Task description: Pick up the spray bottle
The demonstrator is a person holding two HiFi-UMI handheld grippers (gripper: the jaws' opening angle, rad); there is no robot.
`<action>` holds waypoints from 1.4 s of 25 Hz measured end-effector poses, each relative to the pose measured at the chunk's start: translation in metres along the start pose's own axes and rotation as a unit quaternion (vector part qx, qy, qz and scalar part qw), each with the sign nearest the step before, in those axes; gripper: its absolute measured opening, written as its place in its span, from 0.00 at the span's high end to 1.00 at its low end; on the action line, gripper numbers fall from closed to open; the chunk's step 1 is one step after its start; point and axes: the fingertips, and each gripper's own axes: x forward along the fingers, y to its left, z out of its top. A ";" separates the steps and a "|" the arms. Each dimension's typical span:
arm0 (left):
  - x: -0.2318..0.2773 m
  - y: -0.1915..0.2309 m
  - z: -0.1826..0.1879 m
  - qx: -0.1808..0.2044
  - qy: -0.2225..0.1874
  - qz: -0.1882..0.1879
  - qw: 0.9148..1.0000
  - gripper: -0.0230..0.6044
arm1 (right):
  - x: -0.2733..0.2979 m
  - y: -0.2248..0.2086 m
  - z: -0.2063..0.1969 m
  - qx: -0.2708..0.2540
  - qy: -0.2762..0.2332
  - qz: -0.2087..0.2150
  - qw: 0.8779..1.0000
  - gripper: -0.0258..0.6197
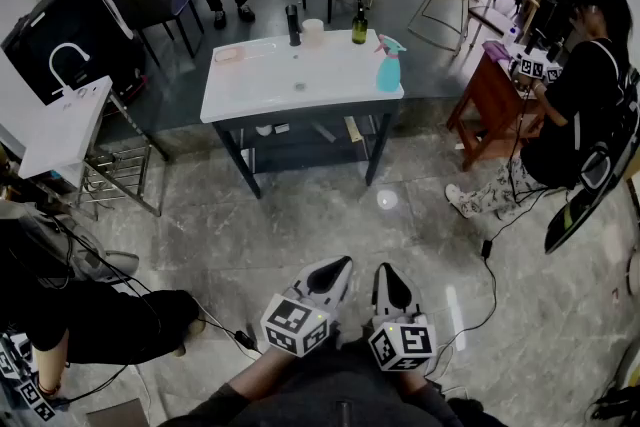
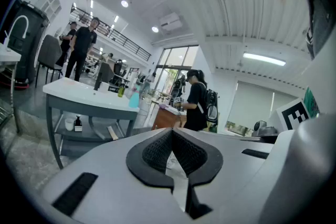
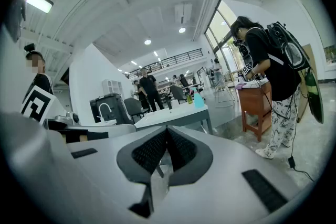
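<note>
The spray bottle (image 1: 389, 65), teal w/ a pink trigger, stands upright at the right front corner of the white table (image 1: 250, 100), well ahead of us across the floor. A green bottle (image 1: 359, 28) and a pale cup (image 1: 313, 30) stand further back on the table, apart from it.

Both tools sit low by our lap. The left gripper (image 1: 341, 263) and right gripper (image 1: 384, 271) each have jaws pressed together, nothing between them.

The step in hand, as we judge it, is the approach. We'd walk up, spread the right jaws before reaching, come in level at the bottle's body below the trigger, and squeeze evenly so it doesn't twist or tip off the near edge.

Hard to read:
- The bottle is tiny in both gripper views, so its fill level is unclear.
- Our arms are cut off at the head view's bottom.
- The shelf under the table is mostly in shadow.
</note>
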 end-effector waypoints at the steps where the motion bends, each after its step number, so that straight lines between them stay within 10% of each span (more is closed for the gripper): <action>1: 0.000 0.001 0.000 0.000 -0.001 0.000 1.000 0.95 | 0.001 0.000 0.000 -0.001 0.000 0.000 1.000 0.95; 35: -0.028 0.010 -0.007 -0.013 0.007 -0.019 1.000 0.95 | -0.004 0.028 -0.008 0.034 -0.009 -0.013 0.999 0.95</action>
